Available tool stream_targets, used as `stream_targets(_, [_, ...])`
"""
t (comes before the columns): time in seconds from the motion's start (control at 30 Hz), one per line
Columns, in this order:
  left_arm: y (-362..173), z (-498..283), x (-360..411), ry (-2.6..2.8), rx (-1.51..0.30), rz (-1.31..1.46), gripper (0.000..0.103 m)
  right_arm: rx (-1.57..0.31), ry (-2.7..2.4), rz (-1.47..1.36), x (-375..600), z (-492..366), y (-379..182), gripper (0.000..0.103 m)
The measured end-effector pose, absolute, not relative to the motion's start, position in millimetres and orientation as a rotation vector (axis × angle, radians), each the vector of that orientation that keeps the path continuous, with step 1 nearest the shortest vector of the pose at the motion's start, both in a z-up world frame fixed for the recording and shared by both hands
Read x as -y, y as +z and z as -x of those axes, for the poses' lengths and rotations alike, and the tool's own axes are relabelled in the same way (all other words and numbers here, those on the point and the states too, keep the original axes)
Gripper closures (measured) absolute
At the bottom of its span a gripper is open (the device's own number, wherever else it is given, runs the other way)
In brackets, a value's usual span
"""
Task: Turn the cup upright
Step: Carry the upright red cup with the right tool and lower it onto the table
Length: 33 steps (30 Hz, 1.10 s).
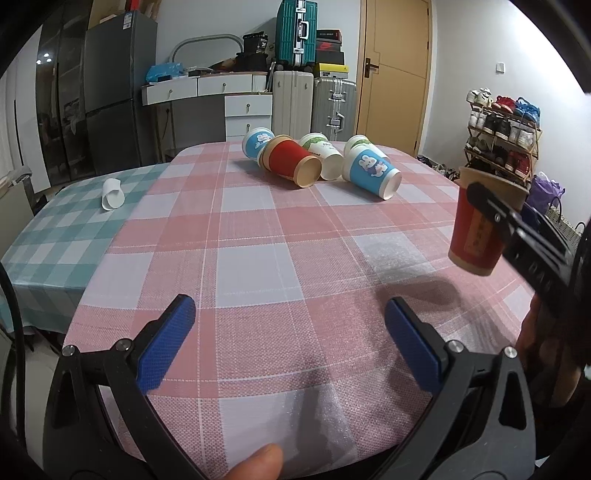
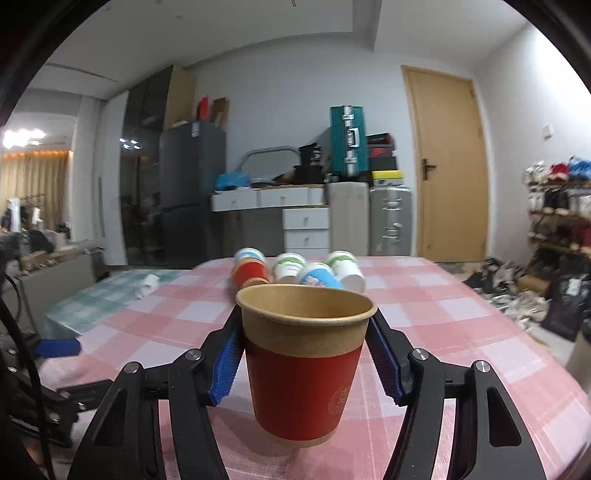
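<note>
Far wall: grey fridge (image 1: 110, 85), white drawers (image 1: 248, 114), stacked suitcases (image 1: 297, 33), wooden door (image 1: 397, 70). Right: shoe rack (image 1: 502, 136).

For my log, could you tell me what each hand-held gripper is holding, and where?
Right hand-held gripper grips the red cup by its sides, below the rim; left holds nothing.

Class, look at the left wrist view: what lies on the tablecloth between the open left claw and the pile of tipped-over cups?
Nothing: between the left claw and the tipped cups only bare pink checked tablecloth shows in the left wrist view.

Dim, fisheye-warped; background perhaps blurred.
</note>
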<state>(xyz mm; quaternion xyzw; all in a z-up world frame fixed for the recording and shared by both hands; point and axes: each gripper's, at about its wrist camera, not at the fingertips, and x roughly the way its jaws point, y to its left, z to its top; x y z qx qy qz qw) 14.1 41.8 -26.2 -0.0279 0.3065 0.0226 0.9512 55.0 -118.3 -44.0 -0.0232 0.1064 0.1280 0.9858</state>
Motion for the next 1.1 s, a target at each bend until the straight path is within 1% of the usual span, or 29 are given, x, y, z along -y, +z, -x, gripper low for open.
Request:
stream_targets(0.17, [-27.2, -15.0, -42.5, 0.048, -0.623, 0.061, 0.001, -0.252, 0.232, 0.071, 104.9, -57.5, -56.7, 0.039])
stream_targets(0.3, [-28.2, -15.4, -43.5, 0.049, -0.623, 0.063, 0.001, -0.223, 0.214, 0.101, 96.3, -49.1, -63.2, 0.039])
stream_targets(0.43, [-29.0, -15.4, -43.6, 0.046, -0.624, 0.065, 0.001, -0.25, 0.212, 0.125, 88.4, -49.6, -72.0, 0.039])
stream_targets(0.57, [-28.9, -15.3, -43.9, 0.047, -0.622, 0.066, 0.001, -0.224, 0.191, 0.144, 84.7, -45.2, -79.2, 0.036])
stream_targets(0.63, [-30.7, -16.9, -44.7, 0.05, -0.623, 0.071, 0.001, -0.245, 0.201, 0.142, 84.2, -48.5, -81.4, 0.036])
stream_targets(0.67, [-31.1, -16.1, -46.3, 0.051, -0.622, 0.073, 0.001, -0.255, 0.21, 0.139, 84.7, -49.6, -81.6, 0.035])
stream_targets(0.8, [-30.7, -13.9, -47.2, 0.054, -0.617, 0.073, 0.001, -0.212, 0.229, 0.137, 90.0, -39.6, -78.6, 0.01])
stream_targets(1.03, [-28.8, -11.4, -45.3, 0.049, -0.613, 0.071, 0.001, -0.214, 0.264, 0.163, 89.3, -38.2, -72.6, 0.007])
stream_targets(1.07, [-27.2, -10.5, -44.4, 0.047, -0.609, 0.073, 0.001, -0.22, 0.278, 0.161, 90.4, -39.4, -69.5, 0.006])
stream_targets(1.1, [-25.8, -9.7, -43.4, 0.041, -0.606, 0.074, 0.001, -0.226, 0.299, 0.16, 93.8, -38.8, -65.0, 0.002])
